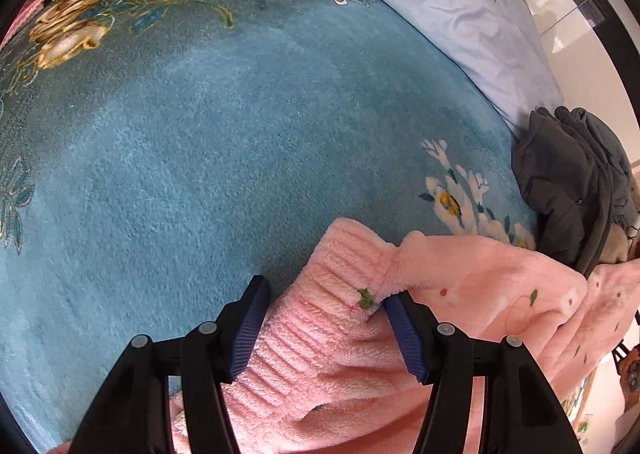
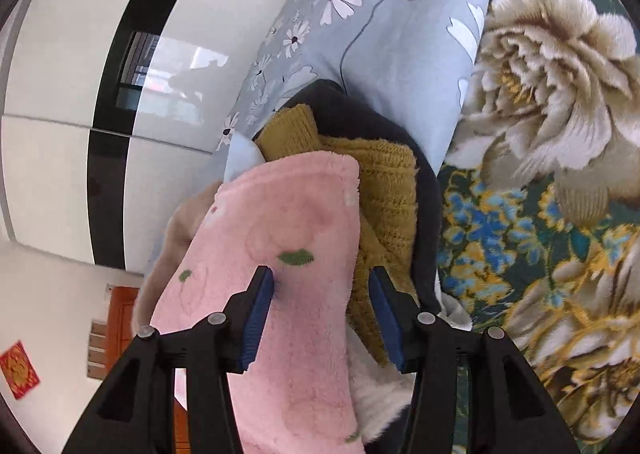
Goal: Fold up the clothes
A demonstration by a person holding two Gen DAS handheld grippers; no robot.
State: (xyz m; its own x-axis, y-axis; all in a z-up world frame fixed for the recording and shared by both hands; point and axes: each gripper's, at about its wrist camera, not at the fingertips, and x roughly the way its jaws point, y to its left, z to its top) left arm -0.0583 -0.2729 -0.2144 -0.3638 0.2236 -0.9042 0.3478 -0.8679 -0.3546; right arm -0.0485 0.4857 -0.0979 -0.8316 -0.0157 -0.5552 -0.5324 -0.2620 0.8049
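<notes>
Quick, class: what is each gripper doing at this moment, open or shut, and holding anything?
Left gripper: open, its fingers either side of the pink fleece garment's ribbed cuff.
Right gripper: open, pink fleece between its fingers, not clamped.

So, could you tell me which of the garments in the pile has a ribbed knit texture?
The mustard-yellow sweater: it shows knitted ribs, lying between the fluffy pink fleece garment and the smooth dark garment beneath, right by the right gripper fingers.
</notes>
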